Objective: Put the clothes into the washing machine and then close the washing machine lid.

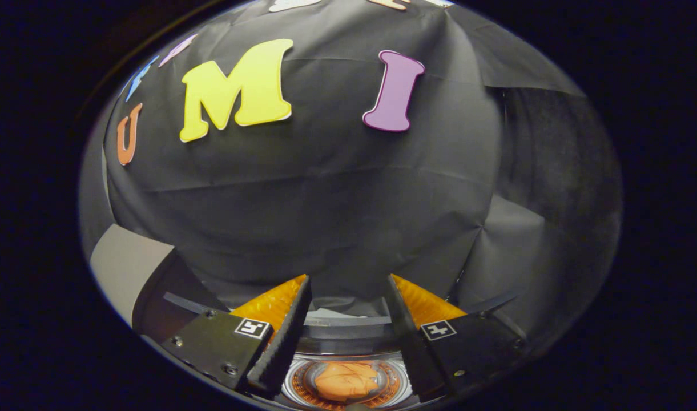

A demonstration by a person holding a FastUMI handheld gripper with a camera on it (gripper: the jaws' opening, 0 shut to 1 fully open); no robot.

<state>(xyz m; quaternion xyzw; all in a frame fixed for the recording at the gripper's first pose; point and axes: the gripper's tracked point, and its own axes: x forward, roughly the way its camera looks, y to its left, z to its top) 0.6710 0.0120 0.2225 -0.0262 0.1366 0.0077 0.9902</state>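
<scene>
both fingers of the gripper (348, 285) are spread wide, holding nothing. orange clothes (346, 381) sit down in the washing machine (348, 331) drum below the fingers, so probably released; lid closing looks next.

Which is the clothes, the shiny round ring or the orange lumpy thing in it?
The orange garment is the clothes: crumpled and soft-looking, lying inside the shiny washing machine drum, seen between the open gripper's fingers.
</scene>
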